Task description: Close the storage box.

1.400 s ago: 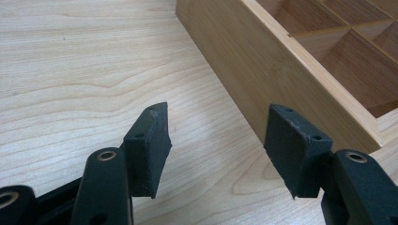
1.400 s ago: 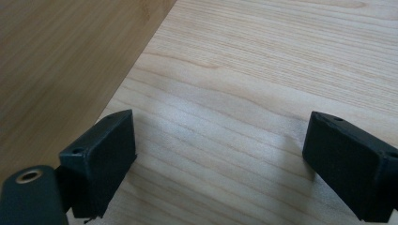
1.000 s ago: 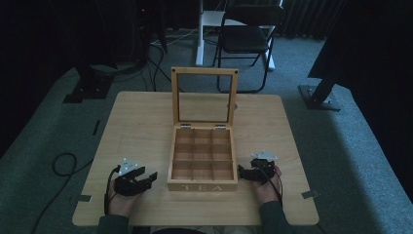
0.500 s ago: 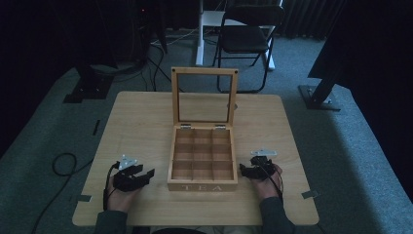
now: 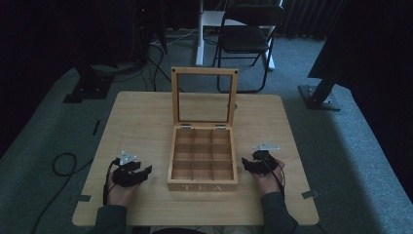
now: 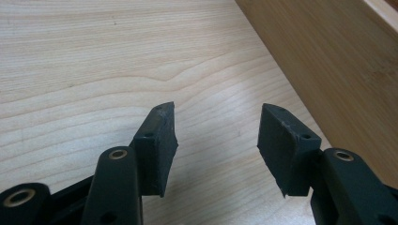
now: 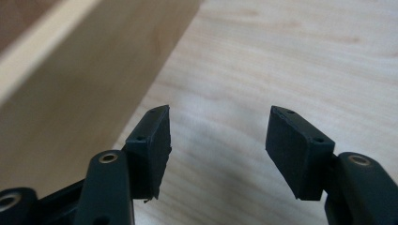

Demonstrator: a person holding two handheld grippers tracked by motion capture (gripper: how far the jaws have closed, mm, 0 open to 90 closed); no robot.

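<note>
Grippers flanking open tea box, nothing grasped yet

Now at table (image 5: 146,112), near edge. Left to right:

Left gripper (image 5: 141,171): resting low on the wood, well left of the box, aimed toward its left wall. Jaws parted and empty; bare table grain between the pads (image 6: 159,140) in the left gripper view, box wall rising at that view's right edge.

Tea box (image 5: 202,185): centre of table, toward the person's side, "TEA" on front face. Glass-paned lid (image 5: 205,72) standing upright on its hinges. Nine compartments, apparently all empty, though dim light makes certainty hard.

Right gripper (image 5: 246,165): just beside the box's right wall, closer than the left one is to its side. Jaws likewise spread, gripping nothing; wall of box at left of the right gripper view, plain table between the pads.

Progress, as judged: lid already raised, box untouched by either gripper. Likely early or between steps; any closing, filling or shifting of the box not yet begun. Nothing loose on the table to load.
</note>
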